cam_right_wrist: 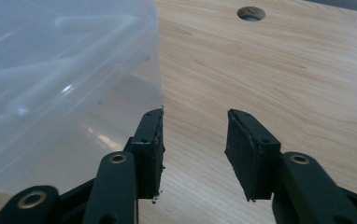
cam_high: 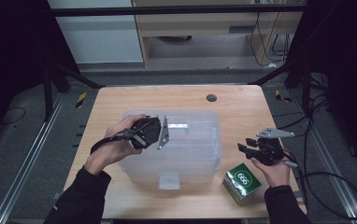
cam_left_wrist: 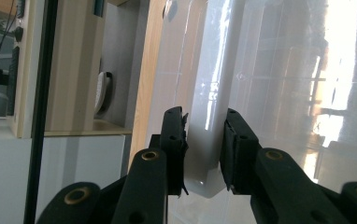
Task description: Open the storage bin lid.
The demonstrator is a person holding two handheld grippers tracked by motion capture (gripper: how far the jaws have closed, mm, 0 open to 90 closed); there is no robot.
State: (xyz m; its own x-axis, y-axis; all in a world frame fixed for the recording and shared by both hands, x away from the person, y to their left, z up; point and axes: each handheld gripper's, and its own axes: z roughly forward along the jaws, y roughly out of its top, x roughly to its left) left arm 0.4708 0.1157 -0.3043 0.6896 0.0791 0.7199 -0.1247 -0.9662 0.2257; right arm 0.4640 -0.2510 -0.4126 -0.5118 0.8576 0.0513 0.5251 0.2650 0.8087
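A clear plastic storage box (cam_high: 193, 144) with its lid on stands in the middle of the wooden table (cam_high: 242, 107). My left gripper (cam_high: 155, 133) lies over the box's left end. In the left gripper view its jaws (cam_left_wrist: 205, 123) press from both sides on a raised ridge of the lid (cam_left_wrist: 204, 158). My right gripper (cam_high: 244, 147) is held low over the table just right of the box, jaws pointing toward it. In the right gripper view it (cam_right_wrist: 195, 116) stands open over bare wood, with the box's corner (cam_right_wrist: 64, 70) beside its left jaw.
A small green carton (cam_high: 242, 183) marked with white figures sits at the front right of the table, close to the right hand. A round cable hole (cam_high: 211, 98) lies behind the box. Black frame struts and cables surround the table.
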